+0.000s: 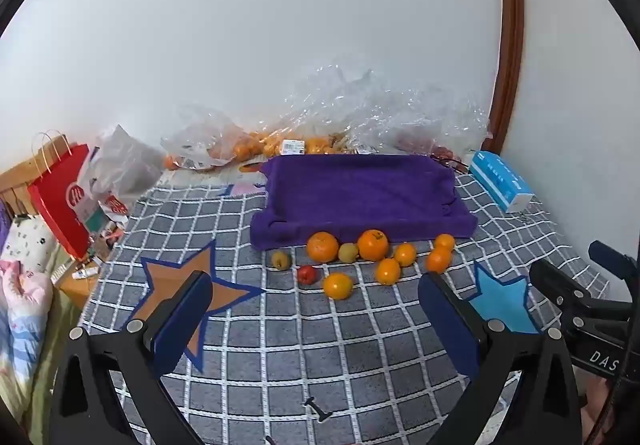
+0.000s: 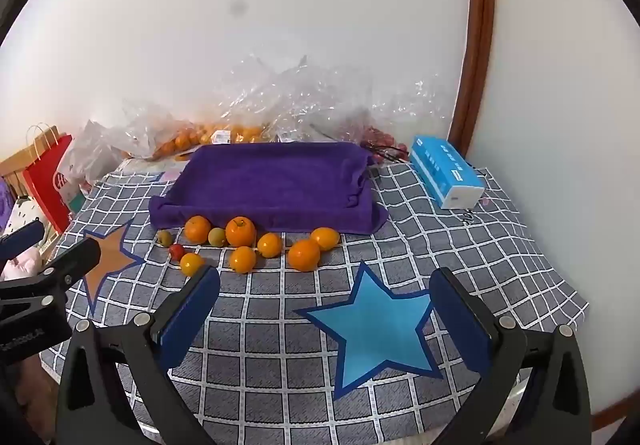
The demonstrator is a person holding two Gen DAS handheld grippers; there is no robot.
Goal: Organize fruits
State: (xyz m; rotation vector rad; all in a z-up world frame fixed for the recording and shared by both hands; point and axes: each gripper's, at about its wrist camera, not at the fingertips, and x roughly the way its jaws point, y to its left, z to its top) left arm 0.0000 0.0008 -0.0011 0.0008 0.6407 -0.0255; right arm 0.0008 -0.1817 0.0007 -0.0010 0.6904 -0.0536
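Note:
Several oranges (image 1: 373, 244) (image 2: 240, 231), two greenish-brown fruits (image 1: 348, 252) (image 2: 217, 236) and one small red fruit (image 1: 307, 274) (image 2: 176, 251) lie loose on the checked cloth, just in front of a purple towel-lined tray (image 1: 360, 197) (image 2: 272, 181). An orange star (image 1: 188, 285) (image 2: 108, 257) sits at the left of the cloth, a blue star (image 1: 504, 297) (image 2: 376, 325) at the right. My left gripper (image 1: 316, 303) hangs open above the cloth, short of the fruits, holding nothing. My right gripper (image 2: 326, 299) is open over the blue star, empty too.
Clear plastic bags with more oranges (image 1: 272, 143) (image 2: 208, 137) lie against the wall behind the tray. A blue tissue box (image 1: 500, 181) (image 2: 446, 173) stands at the back right. A red paper bag (image 1: 60, 201) (image 2: 48, 185) and clutter crowd the left edge.

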